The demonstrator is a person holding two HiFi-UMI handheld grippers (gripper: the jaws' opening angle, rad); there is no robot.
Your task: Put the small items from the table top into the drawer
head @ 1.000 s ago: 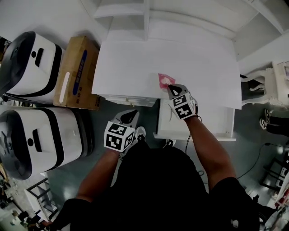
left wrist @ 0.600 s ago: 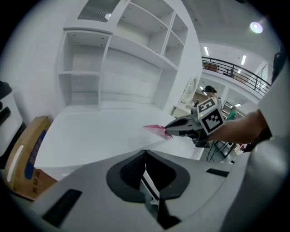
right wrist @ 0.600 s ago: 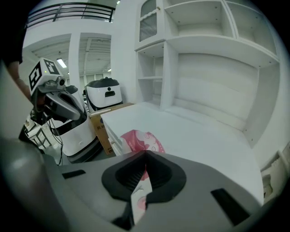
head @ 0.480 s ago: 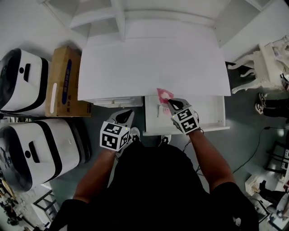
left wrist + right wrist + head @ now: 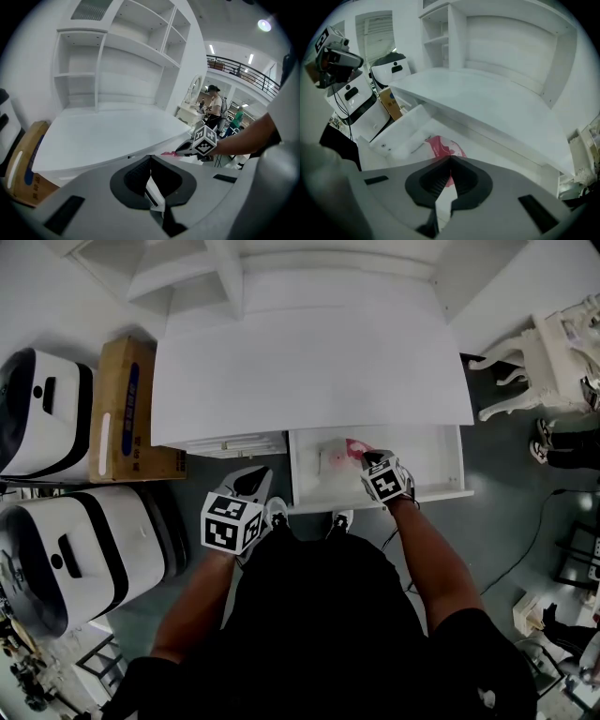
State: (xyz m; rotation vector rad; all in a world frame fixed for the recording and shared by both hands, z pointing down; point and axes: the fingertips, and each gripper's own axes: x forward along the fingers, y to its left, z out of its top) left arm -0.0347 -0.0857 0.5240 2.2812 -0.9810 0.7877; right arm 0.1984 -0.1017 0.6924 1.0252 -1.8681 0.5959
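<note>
Over the open drawer (image 5: 424,457) the right gripper (image 5: 450,161) is clenched on a pink packet (image 5: 440,146). Its jaws meet at the tips with one edge of the packet pinched between them, and the rest hangs forward and down into the drawer. From where I stand the packet looks low inside, close to the drawer floor near its left end, though I cannot tell whether it touches. Gripping by the edge makes sense: the body of the packet goes in first and the jaws stay clear of the drawer walls.

A pale shape lies just beside the packet on the drawer floor; it is too faint to name.

The left gripper (image 5: 150,159) hangs closed on nothing, down by the person's left side and in front of the shut left drawer front. It seems parked there only to keep out of the way.

Beyond them the table (image 5: 309,362) shows no small items on its top, so I judge this packet to be the last one. The likely next move is to let go of it and draw the right gripper back before the drawer is pushed in.
</note>
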